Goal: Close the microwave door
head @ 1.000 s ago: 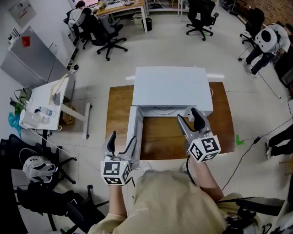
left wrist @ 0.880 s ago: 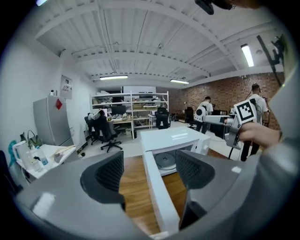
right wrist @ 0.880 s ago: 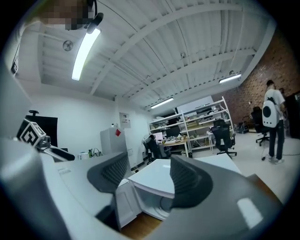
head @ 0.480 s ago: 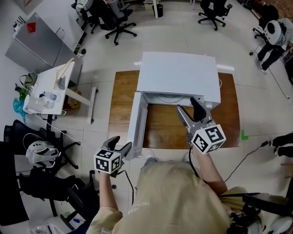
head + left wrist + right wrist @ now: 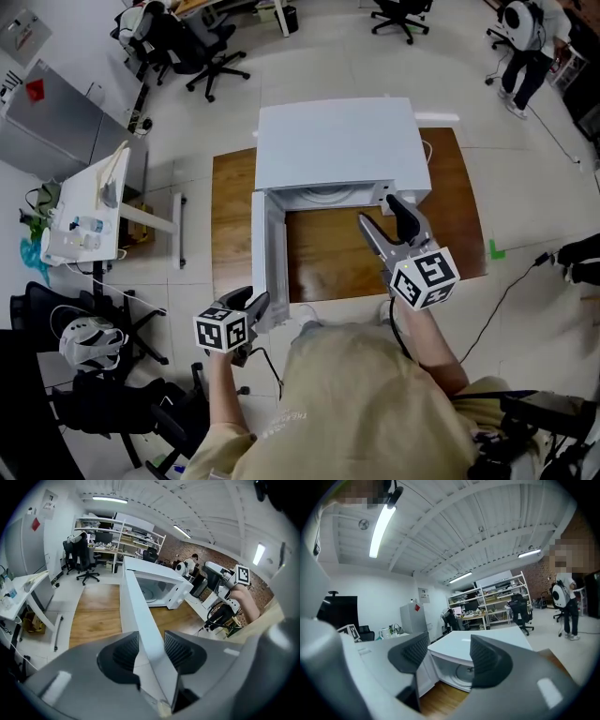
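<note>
Microwave [image 5: 337, 141] mid counter [image 5: 234, 206], door [image 5: 270, 253] swung out toward 6 o'clock. My left gripper [image 5: 253, 301]: jaws just closed, pinching door's free edge. My right gripper [image 5: 380, 214], 3 o'clock of door: jaws just narrowed, still apart, empty. Door looks stiff, light, slick; hold the outer edge, swing gently.

I see the wooden desk [image 5: 230, 216] bearing the white microwave [image 5: 337, 145], set directly on it just ahead of my right tongs [image 5: 380, 212] and beyond my left tongs [image 5: 255, 300].
</note>
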Tool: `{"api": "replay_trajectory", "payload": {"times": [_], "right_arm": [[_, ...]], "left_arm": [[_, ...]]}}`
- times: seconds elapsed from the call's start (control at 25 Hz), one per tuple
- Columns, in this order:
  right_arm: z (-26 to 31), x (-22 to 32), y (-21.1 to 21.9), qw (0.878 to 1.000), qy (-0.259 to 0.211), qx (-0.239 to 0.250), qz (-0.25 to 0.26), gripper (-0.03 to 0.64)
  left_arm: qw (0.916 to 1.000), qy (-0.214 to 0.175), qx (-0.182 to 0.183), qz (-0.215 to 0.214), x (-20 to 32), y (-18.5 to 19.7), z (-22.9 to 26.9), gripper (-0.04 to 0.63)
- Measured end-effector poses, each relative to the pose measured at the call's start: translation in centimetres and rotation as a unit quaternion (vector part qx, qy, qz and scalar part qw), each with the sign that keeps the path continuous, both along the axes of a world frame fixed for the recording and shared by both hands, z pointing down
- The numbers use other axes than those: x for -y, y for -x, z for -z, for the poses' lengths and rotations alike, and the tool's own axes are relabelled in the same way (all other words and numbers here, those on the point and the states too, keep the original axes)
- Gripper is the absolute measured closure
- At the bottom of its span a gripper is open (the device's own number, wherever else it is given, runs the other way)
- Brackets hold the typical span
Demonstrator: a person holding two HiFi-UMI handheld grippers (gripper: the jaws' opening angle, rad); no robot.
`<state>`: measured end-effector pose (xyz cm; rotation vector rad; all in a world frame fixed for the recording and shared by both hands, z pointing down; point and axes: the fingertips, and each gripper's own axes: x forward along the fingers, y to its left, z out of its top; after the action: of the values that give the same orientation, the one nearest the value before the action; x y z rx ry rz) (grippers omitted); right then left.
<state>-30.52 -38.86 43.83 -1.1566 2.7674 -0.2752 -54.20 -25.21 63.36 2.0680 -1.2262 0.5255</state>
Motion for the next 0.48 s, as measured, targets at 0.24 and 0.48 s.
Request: {"api": "replay_trajectory", "payload": {"times": [0.24,0.48], "right_arm": [[-0.1,-0.8,-1.3,1.0,-0.001,0.004,-0.011,0.347],[-0.6,-1.1,-3.4,0.998,-0.006,-0.026,-0.048,0.347]], "left_arm": [[0.9981,0.018,-0.058,0.009,0.6,-3.0,-0.3,0.408],[0.9971,0.019,-0.071,0.015,2.4,-7.0,-0.5,0.368]]}}
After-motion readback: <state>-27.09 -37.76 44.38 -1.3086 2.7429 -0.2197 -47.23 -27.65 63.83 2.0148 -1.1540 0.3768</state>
